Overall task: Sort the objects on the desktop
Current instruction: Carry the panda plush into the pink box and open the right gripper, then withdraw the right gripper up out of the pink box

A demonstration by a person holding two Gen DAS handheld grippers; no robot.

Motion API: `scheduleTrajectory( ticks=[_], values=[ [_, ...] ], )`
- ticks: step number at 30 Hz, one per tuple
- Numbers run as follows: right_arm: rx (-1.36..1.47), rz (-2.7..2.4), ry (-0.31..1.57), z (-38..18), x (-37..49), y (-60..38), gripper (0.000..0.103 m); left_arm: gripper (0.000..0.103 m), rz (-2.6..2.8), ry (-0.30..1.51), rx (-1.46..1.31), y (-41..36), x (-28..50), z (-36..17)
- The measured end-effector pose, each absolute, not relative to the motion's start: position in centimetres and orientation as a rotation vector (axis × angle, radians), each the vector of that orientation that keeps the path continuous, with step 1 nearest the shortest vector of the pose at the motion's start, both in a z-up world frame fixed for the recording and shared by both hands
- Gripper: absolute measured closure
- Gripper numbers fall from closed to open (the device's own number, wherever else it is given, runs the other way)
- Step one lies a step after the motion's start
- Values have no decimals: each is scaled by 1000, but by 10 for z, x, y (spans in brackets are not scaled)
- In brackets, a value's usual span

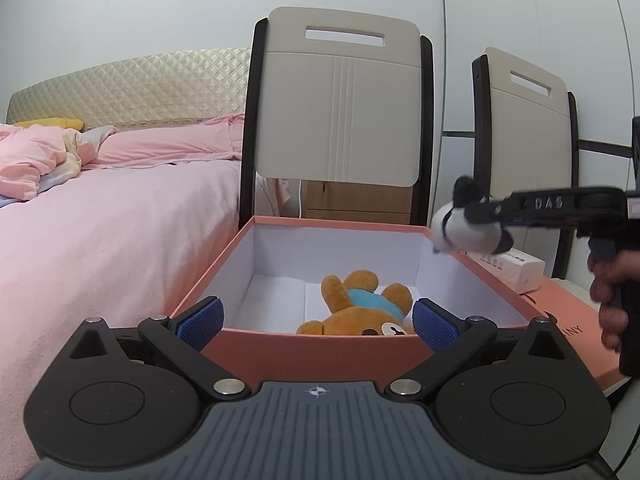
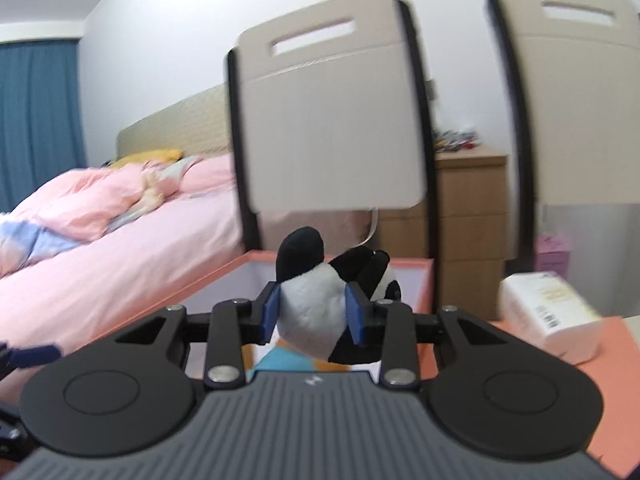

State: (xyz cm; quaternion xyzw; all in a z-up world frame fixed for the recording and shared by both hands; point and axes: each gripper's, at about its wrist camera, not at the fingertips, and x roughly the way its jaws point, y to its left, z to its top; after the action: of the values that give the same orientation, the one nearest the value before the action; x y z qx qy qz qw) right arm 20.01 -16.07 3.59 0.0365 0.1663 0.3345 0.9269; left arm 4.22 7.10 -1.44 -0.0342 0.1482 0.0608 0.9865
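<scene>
An open orange box (image 1: 316, 346) with white walls stands in front of my left gripper (image 1: 316, 324), which is open with its blue pads at the box's near rim. A brown teddy bear (image 1: 360, 308) in a blue top lies inside the box. My right gripper (image 2: 313, 313) is shut on a black-and-white panda plush (image 2: 320, 300). In the left wrist view that panda plush (image 1: 464, 228) hangs over the box's right rim, gripped by the right gripper (image 1: 476, 216) reaching in from the right. The orange box (image 2: 224, 280) lies just ahead in the right wrist view.
A white tissue pack (image 1: 516, 268) sits on the orange lid (image 1: 576, 336) right of the box. Two chair backs (image 1: 340, 100) stand behind the box. A pink bed (image 1: 100, 220) fills the left. A wooden dresser (image 2: 468, 216) is behind the chairs.
</scene>
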Motion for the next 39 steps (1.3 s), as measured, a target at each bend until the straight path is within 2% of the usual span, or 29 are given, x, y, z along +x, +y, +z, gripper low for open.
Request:
scheduleTrajectory(
  ticks=[5,15,18,20,22,30,39],
  values=[
    [32,747,412,25,197,-144,67,1,120,288,-63,69,40,-14],
    [44,734,420,19,195,-138,66,1,110,262,-67,67,38,-12],
    [53,707,409,19,191,-141,57,1,109,246,-67,68,36,-9],
    [58,689,402,18,189,-143,45,1,110,237,-69,68,35,-7],
    [66,672,387,19,185,-145,40,1,109,229,-68,68,35,-6],
    [85,594,280,30,151,-168,39,1,109,225,-65,68,36,-6],
    [71,486,193,28,109,-183,31,1,115,210,-53,68,36,-6]
  ],
)
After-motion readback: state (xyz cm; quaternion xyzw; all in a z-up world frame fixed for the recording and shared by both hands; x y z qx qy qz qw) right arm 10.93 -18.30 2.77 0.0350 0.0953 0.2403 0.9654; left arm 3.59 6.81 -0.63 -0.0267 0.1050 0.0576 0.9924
